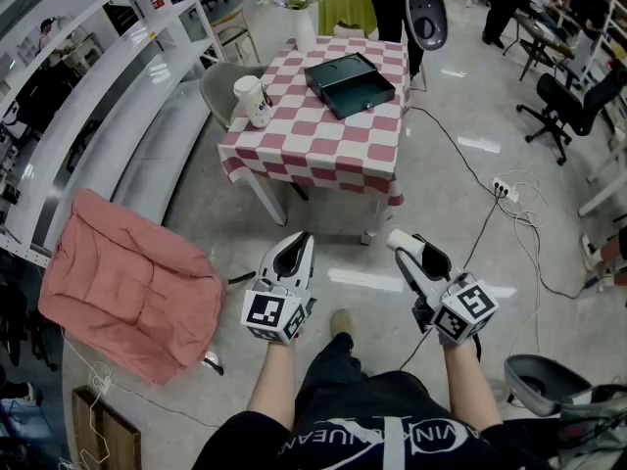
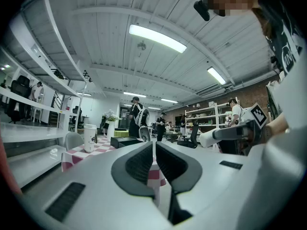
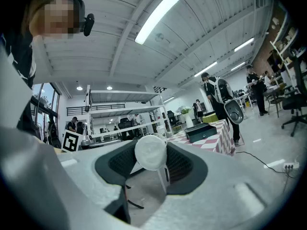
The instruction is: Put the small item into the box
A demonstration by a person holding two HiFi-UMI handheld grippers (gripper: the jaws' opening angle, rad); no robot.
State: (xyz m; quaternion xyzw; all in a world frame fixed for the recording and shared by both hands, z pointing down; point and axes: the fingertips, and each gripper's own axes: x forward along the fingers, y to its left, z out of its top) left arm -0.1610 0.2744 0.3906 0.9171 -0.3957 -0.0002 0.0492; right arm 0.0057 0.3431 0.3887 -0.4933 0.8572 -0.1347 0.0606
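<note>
Jaws on my right gripper (image 1: 404, 245) are clamped on the small item (image 3: 150, 152), a round white piece held at their tips. The left gripper (image 1: 294, 245) has its jaws nearly together, with nothing between them. This looks like the carry step: the box (image 1: 350, 84) sits open on the desk (image 1: 323, 137), well ahead. Next I close in, reach over the opening and release.

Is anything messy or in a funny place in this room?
Yes. A pink cushion lies crumpled on the floor beside the shelves, not on any seat. White cables trail loose across the floor to the right of the table.
</note>
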